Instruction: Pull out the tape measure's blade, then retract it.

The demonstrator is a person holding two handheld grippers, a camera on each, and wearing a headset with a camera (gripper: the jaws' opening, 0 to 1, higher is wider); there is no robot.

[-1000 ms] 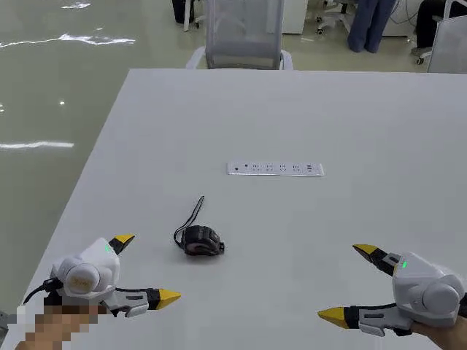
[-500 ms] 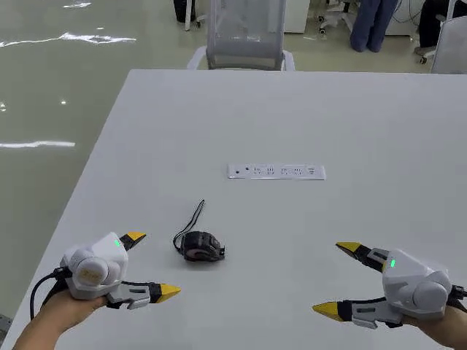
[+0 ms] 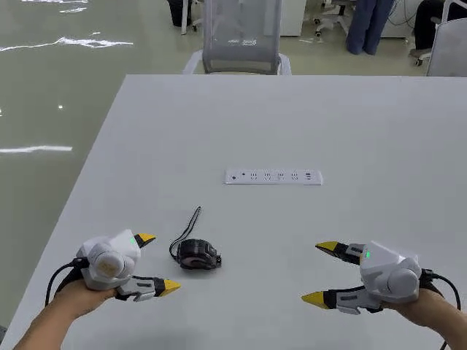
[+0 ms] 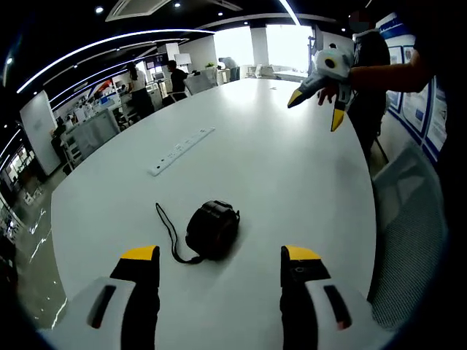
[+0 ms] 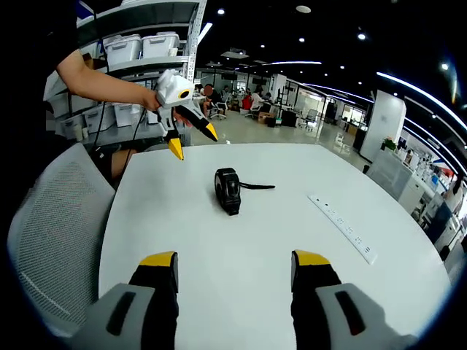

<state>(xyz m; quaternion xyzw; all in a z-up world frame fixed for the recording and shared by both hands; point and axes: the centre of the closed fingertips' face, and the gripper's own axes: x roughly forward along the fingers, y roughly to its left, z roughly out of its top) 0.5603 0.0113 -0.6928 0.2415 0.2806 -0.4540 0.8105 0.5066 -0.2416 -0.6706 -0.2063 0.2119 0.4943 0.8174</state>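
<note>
Head view: both grippers (image 3: 161, 262) (image 3: 314, 272) wide, empty

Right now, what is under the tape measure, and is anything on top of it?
The tape measure rests on the bare white table with nothing on top; its black strap trails loose beside it. The spot beneath its case is covered, so unseen.

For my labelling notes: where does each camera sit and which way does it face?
Head view: headset, looking down at the tape measure; left tongs, right tongs, forearms show.
Left gripper view: on left tongs, facing the tape measure; right tongs and arm beyond.
Right gripper view: on right tongs, facing it oppositely; left tongs and arm beyond.
Shared: tape measure, power strip.
</note>
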